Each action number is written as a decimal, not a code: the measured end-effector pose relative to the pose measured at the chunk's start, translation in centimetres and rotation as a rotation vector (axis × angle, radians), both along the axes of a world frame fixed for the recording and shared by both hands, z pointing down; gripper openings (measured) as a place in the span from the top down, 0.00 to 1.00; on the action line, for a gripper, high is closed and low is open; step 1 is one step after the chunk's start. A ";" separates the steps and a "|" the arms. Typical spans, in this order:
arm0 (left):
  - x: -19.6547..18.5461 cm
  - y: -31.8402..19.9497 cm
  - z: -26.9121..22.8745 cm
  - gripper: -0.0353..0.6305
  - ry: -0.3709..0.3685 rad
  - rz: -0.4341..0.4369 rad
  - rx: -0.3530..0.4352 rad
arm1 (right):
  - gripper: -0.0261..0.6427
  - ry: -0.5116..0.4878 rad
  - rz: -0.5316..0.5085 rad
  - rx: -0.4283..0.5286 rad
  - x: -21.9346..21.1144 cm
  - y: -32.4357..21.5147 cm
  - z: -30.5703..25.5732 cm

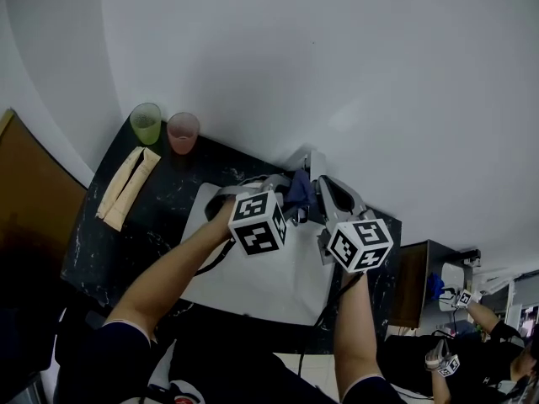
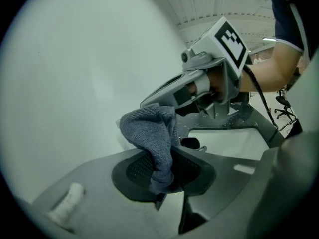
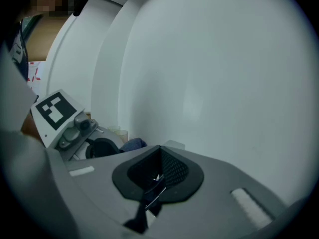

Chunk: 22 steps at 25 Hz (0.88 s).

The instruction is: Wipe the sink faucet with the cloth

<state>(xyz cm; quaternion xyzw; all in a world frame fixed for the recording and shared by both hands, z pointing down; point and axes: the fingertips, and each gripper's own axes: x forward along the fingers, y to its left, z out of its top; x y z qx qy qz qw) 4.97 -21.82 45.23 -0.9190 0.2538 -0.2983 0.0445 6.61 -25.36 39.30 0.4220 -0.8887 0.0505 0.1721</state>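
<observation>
A blue-grey cloth (image 2: 155,139) hangs bunched between the jaws of my left gripper (image 2: 164,176), which is shut on it. In the head view the cloth (image 1: 299,188) sits over the back edge of the white sink (image 1: 253,280), just in front of the grey faucet (image 1: 315,162). My left gripper (image 1: 288,194) comes at it from the left. My right gripper (image 1: 320,183) is close beside the cloth on the right and is shut (image 3: 155,178); only a thin bright glint shows at its pads, and I cannot tell what it is.
A green cup (image 1: 146,123) and a pink cup (image 1: 183,132) stand at the back left of the dark counter (image 1: 126,242). A folded beige cloth (image 1: 127,187) lies in front of them. A plain white wall (image 1: 337,57) rises right behind the sink.
</observation>
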 end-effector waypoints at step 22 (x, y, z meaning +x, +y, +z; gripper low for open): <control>0.0 1.6 0.2 0.81 -0.090 0.143 0.030 | 0.95 -0.032 0.007 -0.016 -0.1 -0.4 0.1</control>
